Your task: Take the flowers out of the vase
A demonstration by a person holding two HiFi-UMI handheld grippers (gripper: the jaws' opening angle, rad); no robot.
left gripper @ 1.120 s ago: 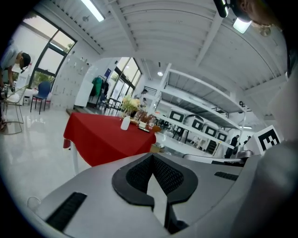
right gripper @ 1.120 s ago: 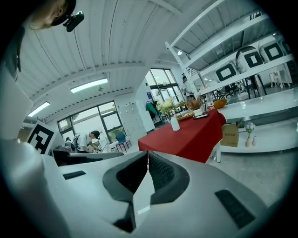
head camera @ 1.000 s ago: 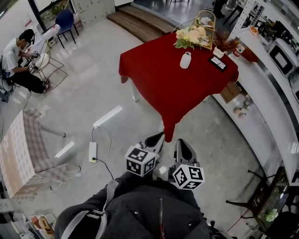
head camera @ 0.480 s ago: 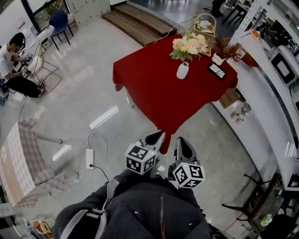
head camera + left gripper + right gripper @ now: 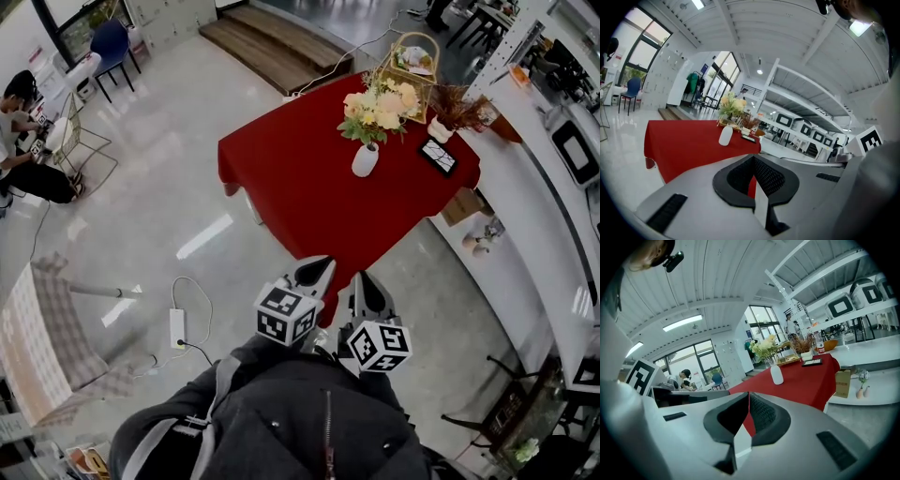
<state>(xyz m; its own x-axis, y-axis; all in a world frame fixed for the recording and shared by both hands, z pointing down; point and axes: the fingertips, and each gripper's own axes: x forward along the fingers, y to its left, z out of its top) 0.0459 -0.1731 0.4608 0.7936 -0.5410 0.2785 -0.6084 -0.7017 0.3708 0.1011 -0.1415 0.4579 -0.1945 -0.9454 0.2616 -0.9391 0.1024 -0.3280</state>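
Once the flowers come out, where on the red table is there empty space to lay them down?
The whole near and left part of the red table is bare, from the white vase to the edges. The far right corner is crowded: flowers, basket, flat dark panel.

Head view: my jacket [image 5: 319,427] covers the rear of the left gripper [image 5: 317,270] and right gripper [image 5: 364,284]. The vase [image 5: 365,159] is opaque, so I can't see the stems of the flowers [image 5: 377,105]. The blooms overlap the basket [image 5: 417,58]. The seated person [image 5: 21,141] is cut by the left edge. Dark slab [image 5: 438,156] on the cloth: too small to identify.
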